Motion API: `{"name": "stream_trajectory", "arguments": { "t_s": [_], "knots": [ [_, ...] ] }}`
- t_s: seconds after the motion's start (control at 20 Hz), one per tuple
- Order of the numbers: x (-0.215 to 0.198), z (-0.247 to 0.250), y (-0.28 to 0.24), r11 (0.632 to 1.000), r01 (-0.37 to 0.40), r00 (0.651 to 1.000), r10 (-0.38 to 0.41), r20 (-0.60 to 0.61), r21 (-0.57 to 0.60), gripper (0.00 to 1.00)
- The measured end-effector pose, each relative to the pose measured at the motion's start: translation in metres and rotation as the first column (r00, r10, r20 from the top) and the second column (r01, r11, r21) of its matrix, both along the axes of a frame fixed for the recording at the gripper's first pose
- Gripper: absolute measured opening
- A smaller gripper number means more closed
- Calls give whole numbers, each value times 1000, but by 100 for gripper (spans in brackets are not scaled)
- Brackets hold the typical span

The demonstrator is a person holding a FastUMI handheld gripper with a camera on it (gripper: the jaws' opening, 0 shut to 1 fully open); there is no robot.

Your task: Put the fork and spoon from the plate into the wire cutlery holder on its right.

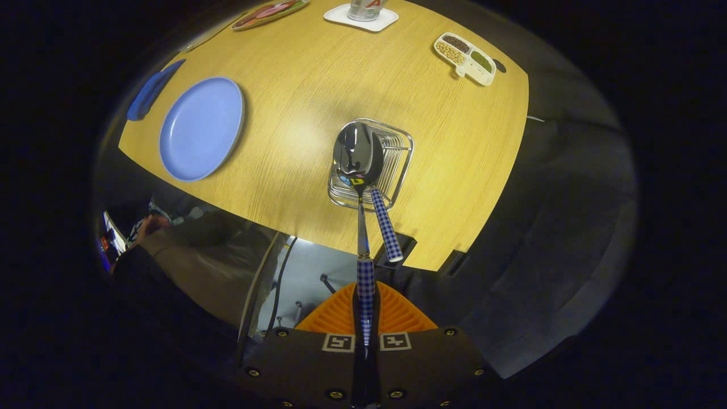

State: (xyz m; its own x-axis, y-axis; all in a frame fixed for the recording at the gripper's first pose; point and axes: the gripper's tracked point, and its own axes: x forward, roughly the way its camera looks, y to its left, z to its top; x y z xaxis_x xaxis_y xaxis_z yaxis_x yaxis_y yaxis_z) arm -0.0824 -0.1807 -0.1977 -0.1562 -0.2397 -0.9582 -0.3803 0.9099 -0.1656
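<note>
My gripper (366, 318) is shut on the checked blue-and-white handle of a spoon (358, 156), whose shiny bowl points away from me and hangs above the wire cutlery holder (397, 153) on the wooden table. A second utensil with the same checked handle (387, 224), probably the fork, stands tilted in the holder, its head hidden behind the spoon bowl. The blue plate (201, 128) lies to the left of the holder with nothing on it.
A blue flat object (152, 90) lies beyond the plate at the table's left edge. At the far side are a divided dish of beans (464, 58), a white coaster with a glass (362, 16) and a patterned plate (268, 12). A person's sleeve (170, 244) is below the near table edge.
</note>
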Motion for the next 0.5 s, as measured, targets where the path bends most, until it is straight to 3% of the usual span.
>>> {"name": "stream_trajectory", "arguments": {
  "t_s": [0.15, 0.3, 0.5],
  "knots": [
    [1, -2, -3, 1000, -6, 999, 6, -48, -11, 2],
    [-2, -11, 6, 999, 43, 990, -38, -133, 30, 2],
    [12, -17, -3, 999, 41, 984, -44, -172, -20, 2]
  ]
}}
